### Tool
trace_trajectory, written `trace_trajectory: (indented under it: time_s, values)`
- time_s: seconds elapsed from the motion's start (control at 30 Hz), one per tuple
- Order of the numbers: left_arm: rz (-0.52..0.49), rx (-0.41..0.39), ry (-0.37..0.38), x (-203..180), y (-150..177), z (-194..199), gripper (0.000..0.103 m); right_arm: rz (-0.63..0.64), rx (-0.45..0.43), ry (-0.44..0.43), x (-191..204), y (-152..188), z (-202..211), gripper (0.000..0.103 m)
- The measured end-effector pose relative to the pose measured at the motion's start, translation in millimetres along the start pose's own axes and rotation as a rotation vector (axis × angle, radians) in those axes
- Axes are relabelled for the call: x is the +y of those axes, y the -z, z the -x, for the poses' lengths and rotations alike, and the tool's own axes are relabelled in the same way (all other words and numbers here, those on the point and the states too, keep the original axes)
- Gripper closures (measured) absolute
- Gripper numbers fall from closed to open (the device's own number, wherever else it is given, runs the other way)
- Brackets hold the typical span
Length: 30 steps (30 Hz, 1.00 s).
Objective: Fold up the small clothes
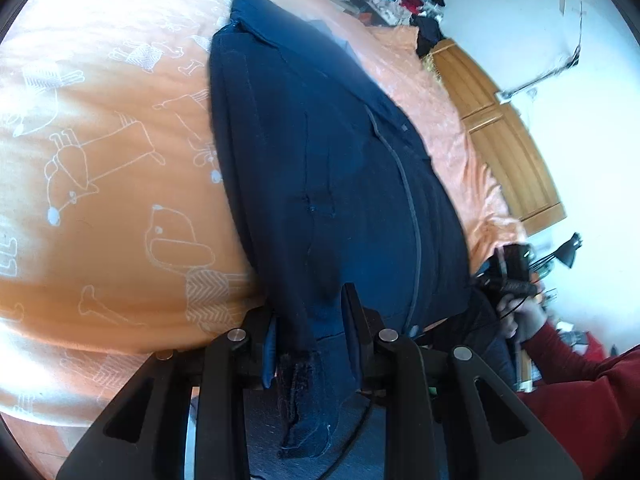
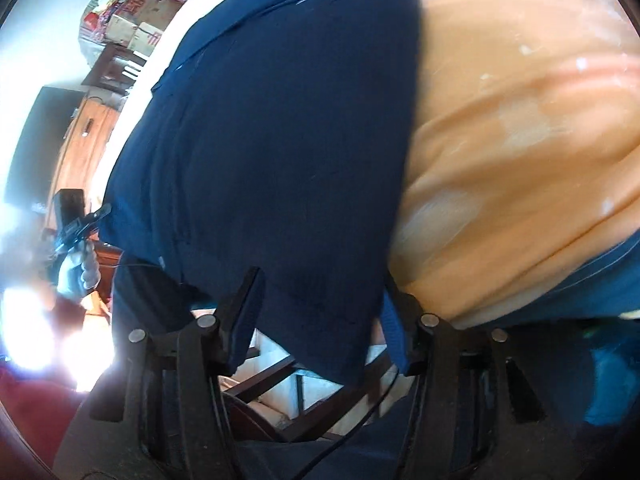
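Garment: we see navy trousers (image 1: 320, 168) lying along the orange bedsheet (image 1: 112, 160), near end overhanging.
Left claw (image 1: 310, 320): we see its fingers spread, hem between.
Right claw (image 2: 320, 312): spread wide around the hem.

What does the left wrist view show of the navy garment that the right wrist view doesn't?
Only the left wrist view shows the button placket and collar, plus white dog drawings on the bedspread. Only the right wrist view shows cardboard boxes and plain, blurred bedspread. Both show the navy garment on the orange bedspread, its near edge between each gripper's open fingers: left gripper, right gripper.
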<state>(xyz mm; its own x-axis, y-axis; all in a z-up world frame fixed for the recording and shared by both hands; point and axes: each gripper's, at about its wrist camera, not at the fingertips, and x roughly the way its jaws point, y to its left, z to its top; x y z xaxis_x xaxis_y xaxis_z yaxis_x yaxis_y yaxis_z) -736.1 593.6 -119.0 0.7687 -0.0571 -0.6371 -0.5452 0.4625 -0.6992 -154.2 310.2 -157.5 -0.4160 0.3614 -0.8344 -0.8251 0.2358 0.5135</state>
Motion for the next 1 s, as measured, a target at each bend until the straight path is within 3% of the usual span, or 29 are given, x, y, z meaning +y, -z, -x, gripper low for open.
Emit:
trace_trajectory:
  time_s: [0.1,0.17,0.2,0.23,0.33,0.57,0.67,0.8,1.0]
  values:
    - [0.013,-0.002,0.013,3.8,-0.6,1.0,0.077,-0.019,-0.021,-0.005,-5.2,-3.9,-0.1,0.051]
    - [0.016,0.017,-0.005,6.1,-1.9,-4.0,0.078,-0.021,-0.023,-0.026,-4.5,-4.0,1.9,0.075]
    - [0.008,0.025,-0.021,4.8,-3.2,-5.8,0.086,-0.015,-0.043,-0.032,-0.4,-3.9,7.4,0.100]
    - [-0.007,0.023,-0.036,0.7,-4.2,-5.3,0.092,-0.024,-0.074,-0.090,4.3,-3.6,17.7,0.101]
    - [-0.034,-0.007,-0.008,-19.3,-8.0,5.2,0.093,-0.011,-0.190,-0.217,25.6,-8.4,56.5,0.102]
    - [0.020,-0.241,0.197,-50.5,-57.7,55.2,0.093,-0.038,-0.374,-0.422,39.7,-52.0,117.4,0.102]
    - [0.016,-0.307,0.239,-64.5,-99.7,66.9,0.093,-0.055,-0.423,-0.448,38.4,-82.7,127.9,0.102]
    - [0.020,-0.350,0.241,-68.0,-169.3,66.3,0.092,-0.096,-0.484,-0.453,18.5,-148.3,136.6,0.102]
    - [0.090,-0.323,0.155,-37.9,-279.7,6.2,0.091,-0.127,-0.442,-0.411,-15.4,-269.0,103.6,0.101]
